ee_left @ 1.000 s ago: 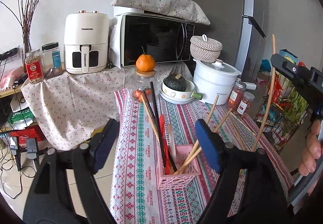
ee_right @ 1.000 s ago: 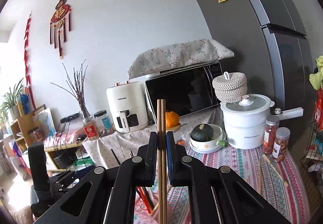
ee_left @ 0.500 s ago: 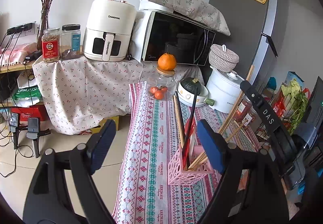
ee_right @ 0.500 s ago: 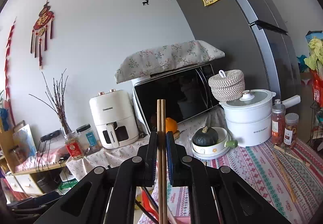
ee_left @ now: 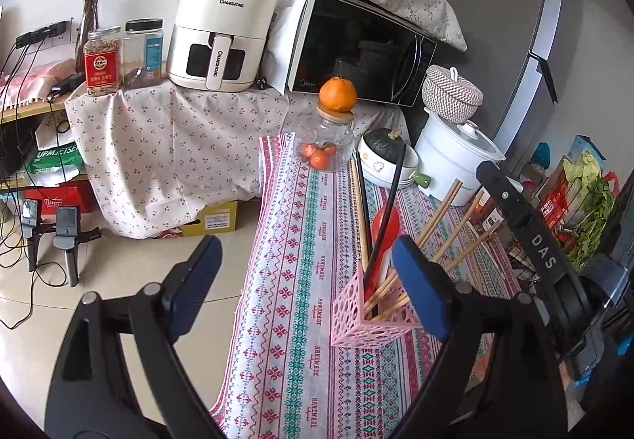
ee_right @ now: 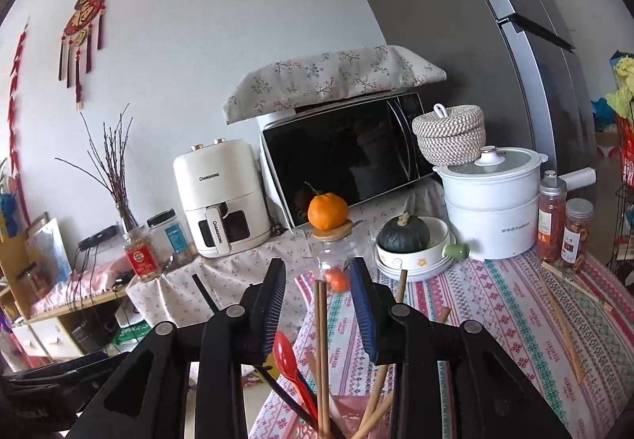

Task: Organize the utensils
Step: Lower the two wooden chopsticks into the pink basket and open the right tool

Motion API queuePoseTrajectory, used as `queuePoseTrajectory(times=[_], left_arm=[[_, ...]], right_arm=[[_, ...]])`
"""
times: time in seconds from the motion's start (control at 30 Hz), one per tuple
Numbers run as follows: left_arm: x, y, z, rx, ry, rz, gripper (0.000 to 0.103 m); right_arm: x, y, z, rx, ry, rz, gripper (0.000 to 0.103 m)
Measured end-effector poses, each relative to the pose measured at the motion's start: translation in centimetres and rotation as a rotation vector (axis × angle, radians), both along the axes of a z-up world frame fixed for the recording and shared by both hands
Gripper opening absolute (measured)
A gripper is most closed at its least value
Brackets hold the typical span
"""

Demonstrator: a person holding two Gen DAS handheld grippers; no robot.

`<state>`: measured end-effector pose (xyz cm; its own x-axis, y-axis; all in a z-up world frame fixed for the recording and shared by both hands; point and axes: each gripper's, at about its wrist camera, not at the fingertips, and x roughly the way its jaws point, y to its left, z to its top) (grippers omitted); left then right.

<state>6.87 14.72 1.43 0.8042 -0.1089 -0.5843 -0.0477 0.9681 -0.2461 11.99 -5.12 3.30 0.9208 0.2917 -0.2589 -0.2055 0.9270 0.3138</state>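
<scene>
A pink perforated utensil holder (ee_left: 372, 316) stands on the patterned tablecloth (ee_left: 301, 280). It holds wooden chopsticks (ee_left: 436, 217), black chopsticks (ee_left: 390, 217) and a red spoon (ee_left: 384, 229). My left gripper (ee_left: 305, 292) is open and empty, just left of the holder. My right gripper (ee_right: 319, 308) is open right above the holder (ee_right: 356, 419). A pair of wooden chopsticks (ee_right: 321, 340) stands between its jaws, apart from the pads, lower end in the holder. The red spoon (ee_right: 287, 355) also shows there. Loose wooden chopsticks (ee_right: 562, 324) lie on the cloth at right.
Behind the holder stand a glass jar topped with an orange (ee_left: 337, 94), a bowl with a dark squash (ee_left: 386, 157), a white pot (ee_left: 455, 161), a microwave (ee_left: 356, 46) and an air fryer (ee_left: 220, 39). Spice jars (ee_right: 564, 225) stand at right. The table's left edge drops to the floor.
My right gripper opened and let go of the wooden chopsticks, which dropped into the pink holder. The left gripper drew closer to the holder.
</scene>
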Motion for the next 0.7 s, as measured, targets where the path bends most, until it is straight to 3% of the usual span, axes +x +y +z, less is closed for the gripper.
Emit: queuePoseTrajectory(times=[0.3, 0.53, 0.7], left_arm=[[-0.4, -1.9, 0.0, -0.014, 0.024, -0.020, 0.096], [-0.5, -7.1, -1.1, -0.036, 0.118, -0.154, 0.097], [-0.2, -12.4, -2.3, -0.025, 0.187, -0.271, 0.097]], right_arm=[[-1.4, -7.2, 3.4, -0.060, 0.068, -0.038, 0.075], [-2.2, -14.3, 3.9, -0.118, 0.164, -0.121, 0.089], [-2.1, -19.5, 2.0, -0.104, 0.293, -0.189, 0.093]])
